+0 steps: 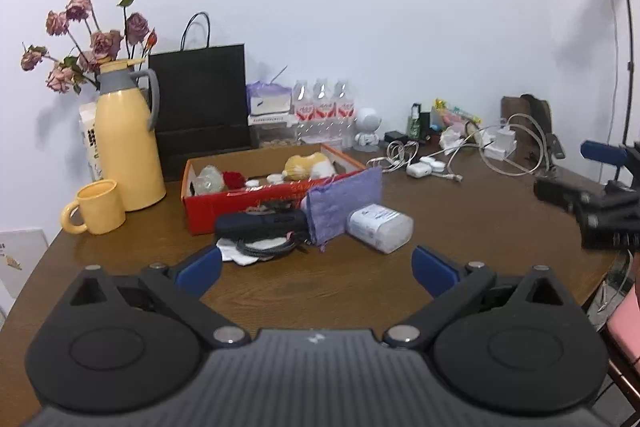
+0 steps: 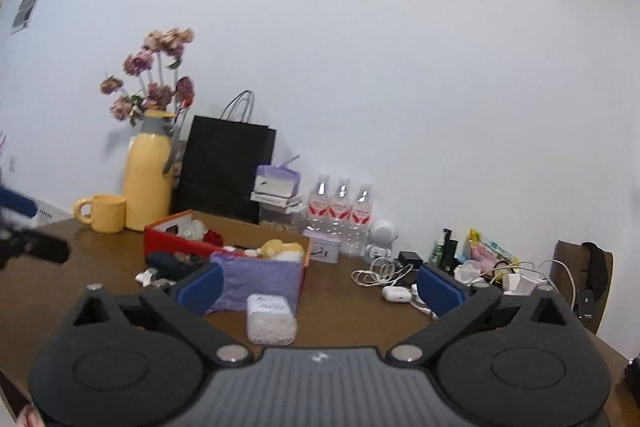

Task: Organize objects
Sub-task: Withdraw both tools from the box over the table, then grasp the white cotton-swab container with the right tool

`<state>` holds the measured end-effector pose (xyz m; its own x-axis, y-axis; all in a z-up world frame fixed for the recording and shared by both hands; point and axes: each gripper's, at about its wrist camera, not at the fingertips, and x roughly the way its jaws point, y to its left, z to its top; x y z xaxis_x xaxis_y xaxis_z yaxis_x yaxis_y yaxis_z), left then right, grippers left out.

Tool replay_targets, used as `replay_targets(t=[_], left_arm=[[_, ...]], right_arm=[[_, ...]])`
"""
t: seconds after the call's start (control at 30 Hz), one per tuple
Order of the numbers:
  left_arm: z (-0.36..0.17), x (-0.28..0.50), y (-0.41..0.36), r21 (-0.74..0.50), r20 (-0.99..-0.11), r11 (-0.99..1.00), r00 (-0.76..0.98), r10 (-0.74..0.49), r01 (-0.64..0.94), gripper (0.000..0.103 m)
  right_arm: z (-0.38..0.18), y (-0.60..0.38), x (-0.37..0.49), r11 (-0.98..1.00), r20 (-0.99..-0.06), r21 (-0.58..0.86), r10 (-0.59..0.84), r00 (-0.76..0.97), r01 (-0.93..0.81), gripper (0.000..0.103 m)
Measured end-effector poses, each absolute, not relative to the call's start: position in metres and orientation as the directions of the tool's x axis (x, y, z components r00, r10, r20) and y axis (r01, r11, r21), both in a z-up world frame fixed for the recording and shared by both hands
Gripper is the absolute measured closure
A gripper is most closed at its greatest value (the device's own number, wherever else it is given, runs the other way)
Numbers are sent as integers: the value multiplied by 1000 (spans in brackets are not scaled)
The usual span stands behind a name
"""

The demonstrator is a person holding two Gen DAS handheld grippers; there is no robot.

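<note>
Both tongs, the left tongs (image 1: 316, 267) and the right tongs (image 2: 320, 285), hang with jaws spread wide and nothing between them, seemingly readied to pick something up. On the brown surface (image 1: 460, 211), a red cardboard box (image 1: 256, 199) already holds small items and likely serves as the collecting place. Just in front of it lie a purple cloth (image 1: 340, 203), draped against its edge, a white plastic jar (image 1: 380, 227) on its side, and a dark pouch (image 1: 260, 223).

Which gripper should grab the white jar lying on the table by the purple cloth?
Right, probably. The white jar lies just ahead of the open right gripper, between its fingers' line. The left gripper is open too, but the jar sits farther ahead, off to its right.
</note>
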<state>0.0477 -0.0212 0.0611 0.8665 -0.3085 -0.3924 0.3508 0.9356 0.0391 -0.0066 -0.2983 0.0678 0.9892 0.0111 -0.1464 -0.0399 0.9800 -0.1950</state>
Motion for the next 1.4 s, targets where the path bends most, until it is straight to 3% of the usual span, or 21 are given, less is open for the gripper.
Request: replay_targets(t=[0.13,0.3,0.43,0.63,0.87,1.0,1.13,1.2,1.27,1.3,1.37,1.4], left_arm=[[47,60,-19,49,-424,951,868,-257,306,0],[17,87,-9,-2,-480,973,853,-205,232,0],[-2,123,-2,8,-536,982,830,-153,186,0],[-18,201,-4,20,-576,979,803,-156,205,0],[-27,280,-18,-42,-582,978,790,-191,206,0],[-18,304,-27,-29,-549,967,804,-226,252,0],[-11,330,-39,-14,-537,949,798,-273,315,0],[-11,346,-42,-27,-555,953,788,-265,302,9],[-10,355,-46,-45,-572,952,774,-273,304,38],[-10,361,-50,-44,-588,943,755,-290,329,42],[-11,370,-58,-49,-620,934,722,-307,355,60],[-9,373,-61,-48,-635,937,713,-297,347,60]], right_arm=[[41,-289,8,987,-198,-149,28,980,-58,0],[19,-281,36,999,-237,33,-10,972,18,0],[3,-276,68,988,-337,146,92,937,-44,0],[-6,-270,142,996,-401,-42,50,915,-73,0],[-20,-283,229,995,-521,13,92,849,-100,8],[-29,-283,249,994,-539,6,96,837,-109,10],[-33,-276,259,988,-547,0,128,827,-153,19],[-35,-273,263,985,-547,-12,137,826,-172,25],[-38,-270,266,984,-550,-29,133,824,-178,30],[-39,-268,267,983,-551,-36,131,824,-180,32],[-41,-266,269,982,-565,-38,133,814,-187,38],[-42,-267,269,981,-571,-28,142,808,-193,38]])
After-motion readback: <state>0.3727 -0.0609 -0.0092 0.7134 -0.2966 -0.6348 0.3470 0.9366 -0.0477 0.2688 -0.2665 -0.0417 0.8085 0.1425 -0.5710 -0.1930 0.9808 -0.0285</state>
